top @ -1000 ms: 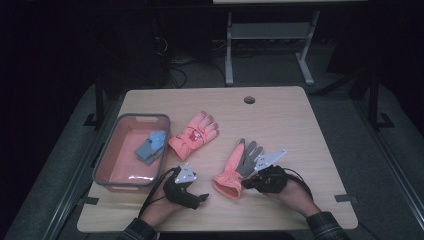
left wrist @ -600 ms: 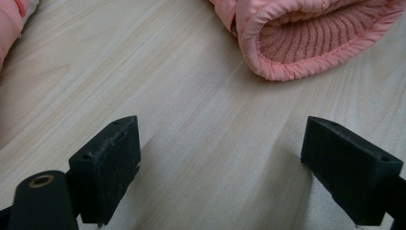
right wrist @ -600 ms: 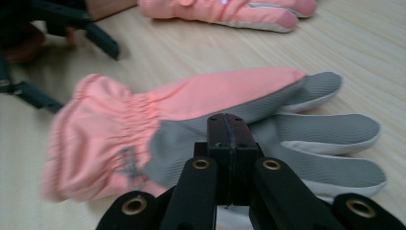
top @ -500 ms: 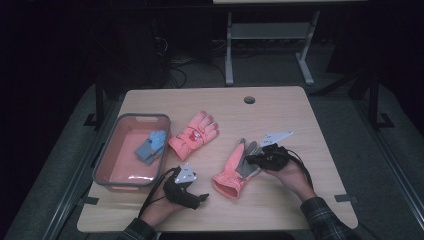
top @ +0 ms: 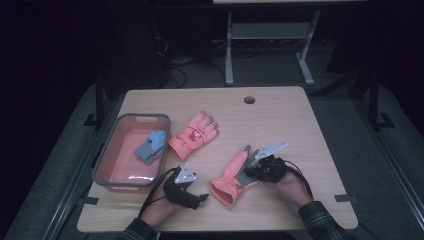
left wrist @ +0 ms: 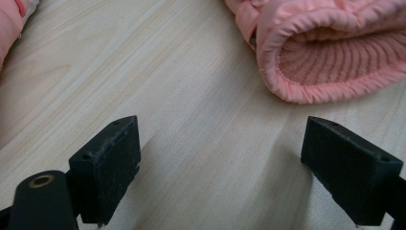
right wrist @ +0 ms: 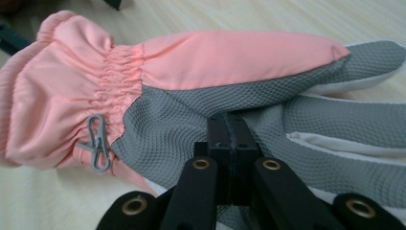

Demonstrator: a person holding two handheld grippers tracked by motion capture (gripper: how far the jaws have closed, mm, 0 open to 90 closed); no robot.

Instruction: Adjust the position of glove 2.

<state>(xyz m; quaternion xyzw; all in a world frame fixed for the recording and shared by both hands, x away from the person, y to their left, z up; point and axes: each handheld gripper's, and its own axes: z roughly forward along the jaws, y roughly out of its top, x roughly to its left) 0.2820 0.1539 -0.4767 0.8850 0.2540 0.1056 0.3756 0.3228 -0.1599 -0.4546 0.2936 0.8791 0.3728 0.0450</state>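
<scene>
A pink glove with a grey palm (top: 227,182) lies palm up near the table's front edge, its cuff toward the left. My right gripper (top: 248,176) is shut, its jaws pressed together on the grey palm fabric (right wrist: 182,120) of this glove (right wrist: 215,60). My left gripper (top: 202,196) rests on the table just left of the cuff, open, with bare wood between its jaws (left wrist: 222,163). The cuff opening (left wrist: 330,52) faces it from slightly ahead. A second pink glove (top: 194,135) lies flat farther back.
A pink tray (top: 102,160) at the left holds a blue glove (top: 151,146). A round cable hole (top: 249,99) sits near the table's far edge. Bare tabletop (top: 310,145) stretches to the right and back.
My right gripper swung away over the glove's fingers, then came back down onto its palm. The left gripper has stayed in place beside the cuff.
</scene>
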